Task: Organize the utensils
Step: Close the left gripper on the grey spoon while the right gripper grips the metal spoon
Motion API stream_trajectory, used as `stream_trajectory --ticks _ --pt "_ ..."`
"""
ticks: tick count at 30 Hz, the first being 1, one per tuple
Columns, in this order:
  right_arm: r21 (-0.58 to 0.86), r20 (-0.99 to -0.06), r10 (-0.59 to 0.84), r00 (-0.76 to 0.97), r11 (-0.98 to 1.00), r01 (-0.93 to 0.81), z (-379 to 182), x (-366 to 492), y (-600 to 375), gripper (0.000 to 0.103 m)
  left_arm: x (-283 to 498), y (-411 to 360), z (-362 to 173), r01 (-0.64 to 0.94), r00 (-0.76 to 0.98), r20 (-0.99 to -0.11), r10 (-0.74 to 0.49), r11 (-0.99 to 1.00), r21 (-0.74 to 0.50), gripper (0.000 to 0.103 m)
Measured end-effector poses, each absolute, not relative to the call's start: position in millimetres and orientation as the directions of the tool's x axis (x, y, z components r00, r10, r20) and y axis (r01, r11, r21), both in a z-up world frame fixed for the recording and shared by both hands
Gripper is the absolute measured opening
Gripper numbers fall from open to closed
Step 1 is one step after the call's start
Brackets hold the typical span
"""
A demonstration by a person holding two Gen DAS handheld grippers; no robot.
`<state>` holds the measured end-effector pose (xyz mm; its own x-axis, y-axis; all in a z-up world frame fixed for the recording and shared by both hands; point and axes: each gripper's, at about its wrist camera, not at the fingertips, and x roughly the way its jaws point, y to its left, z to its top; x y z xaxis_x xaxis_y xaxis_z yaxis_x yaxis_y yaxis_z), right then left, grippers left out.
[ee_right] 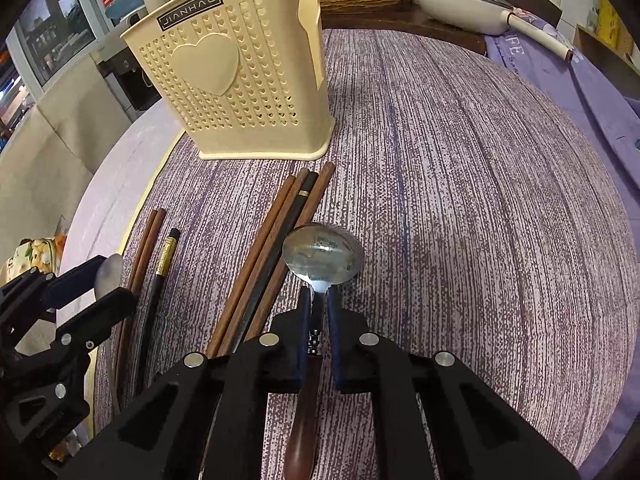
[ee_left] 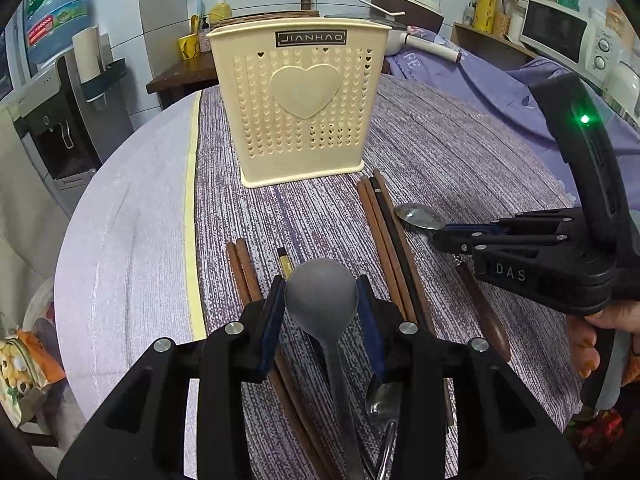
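A cream perforated utensil holder (ee_left: 300,100) (ee_right: 236,80) stands upright on the purple woven mat. My left gripper (ee_left: 321,300) (ee_right: 108,276) is shut on the bowl of a grey spoon (ee_left: 321,292) (ee_right: 109,270), whose handle runs back under the camera. My right gripper (ee_right: 319,292) (ee_left: 440,232) is shut on the neck of a metal spoon (ee_right: 323,256) (ee_left: 418,216) with a brown wooden handle (ee_right: 304,420). A bundle of brown and black chopsticks (ee_left: 384,232) (ee_right: 276,232) lies between the two grippers. To the left lie a brown pair (ee_left: 240,268) (ee_right: 148,240) and a black gold-banded chopstick (ee_left: 285,264) (ee_right: 166,256).
Another metal spoon (ee_left: 384,404) lies below my left gripper. The round table's edge (ee_left: 80,240) curves close on the left. A person's hand (ee_left: 588,344) holds the right gripper. A white pan (ee_right: 460,4), a microwave (ee_left: 568,36) and a water dispenser (ee_left: 52,100) stand behind.
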<state>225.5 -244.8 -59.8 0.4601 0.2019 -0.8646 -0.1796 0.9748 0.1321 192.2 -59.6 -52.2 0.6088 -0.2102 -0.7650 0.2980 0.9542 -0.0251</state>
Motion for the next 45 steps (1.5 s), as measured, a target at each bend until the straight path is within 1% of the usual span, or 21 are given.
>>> stream_trajectory --ticks 3,5,6,7,8,12,16,18,20,22,24,27,30,35,36,37,38,40,45 --pt "0.131 -0.863 0.206 0.462 0.973 -0.190 -60 225 -244 0.008 191 -58 -51 0.294 0.618 -0.758 -0.210 0.955 -0.025 0.036" --pt "0.107 -0.868 0.192 0.458 0.973 -0.205 -61 226 -243 0.011 191 -57 -50 0.294 0.619 -0.756 -0.212 0.955 -0.027 0.036" --pt "0.111 -0.872 0.195 0.450 0.972 -0.205 -62 227 -243 0.027 192 -58 -50 0.295 0.618 -0.757 -0.213 0.955 -0.028 0.036" --pt "0.132 -0.868 0.205 0.452 0.973 -0.188 -62 228 -246 0.048 192 -58 -50 0.296 0.618 -0.757 -0.213 0.955 -0.028 0.037" --pt "0.146 -0.860 0.213 0.464 0.973 -0.176 -62 228 -248 0.053 192 -58 -50 0.297 0.617 -0.758 -0.213 0.955 -0.027 0.036" --pt "0.137 -0.867 0.204 0.455 0.975 -0.176 -63 236 -248 0.053 191 -58 -53 0.298 0.612 -0.762 -0.213 0.954 -0.028 0.037" --pt "0.218 -0.871 0.269 0.410 0.962 -0.166 -69 251 -254 0.047 191 -58 -52 0.296 0.611 -0.761 -0.219 0.954 -0.037 0.036" --pt "0.217 -0.873 0.267 0.408 0.962 -0.165 -70 257 -253 0.046 191 -57 -51 0.295 0.612 -0.760 -0.218 0.955 -0.036 0.036" --pt "0.226 -0.875 0.272 0.401 0.961 -0.157 -70 263 -254 0.042 192 -57 -51 0.295 0.612 -0.761 -0.215 0.955 -0.033 0.036" --pt "0.251 -0.876 0.290 0.386 0.957 -0.149 -70 267 -254 0.041 193 -57 -51 0.295 0.611 -0.762 -0.215 0.955 -0.033 0.036" --pt "0.272 -0.879 0.306 0.366 0.952 -0.143 -70 274 -257 0.042 194 -56 -51 0.296 0.608 -0.764 -0.216 0.955 -0.035 0.036" --pt "0.252 -0.889 0.286 0.357 0.958 -0.139 -69 281 -257 0.052 195 -56 -53 0.297 0.605 -0.767 -0.217 0.954 -0.035 0.036" --pt "0.201 -0.900 0.247 0.358 0.966 -0.163 -70 286 -249 0.053 195 -55 -53 0.294 0.604 -0.768 -0.215 0.955 -0.036 0.036" --pt "0.182 -0.906 0.232 0.353 0.969 -0.170 -71 296 -240 0.055 199 -54 -56 0.289 0.599 -0.772 -0.212 0.957 -0.038 0.037" --pt "0.175 -0.908 0.224 0.353 0.970 -0.168 -70 297 -236 0.053 199 -54 -56 0.288 0.598 -0.773 -0.212 0.957 -0.039 0.036" --pt "0.160 -0.912 0.210 0.353 0.973 -0.166 -70 299 -235 0.049 200 -54 -56 0.288 0.598 -0.773 -0.212 0.957 -0.039 0.036" --pt "0.140 -0.915 0.193 0.353 0.975 -0.170 -68 300 -228 0.047 200 -54 -56 0.287 0.597 -0.774 -0.211 0.957 -0.039 0.036" --pt "0.147 -0.915 0.201 0.349 0.973 -0.177 -69 302 -224 0.044 202 -54 -55 0.285 0.598 -0.774 -0.211 0.958 -0.041 0.036" --pt "0.161 -0.906 0.220 0.361 0.969 -0.186 -69 303 -223 0.043 202 -54 -54 0.281 0.602 -0.769 -0.214 0.959 -0.047 0.036"
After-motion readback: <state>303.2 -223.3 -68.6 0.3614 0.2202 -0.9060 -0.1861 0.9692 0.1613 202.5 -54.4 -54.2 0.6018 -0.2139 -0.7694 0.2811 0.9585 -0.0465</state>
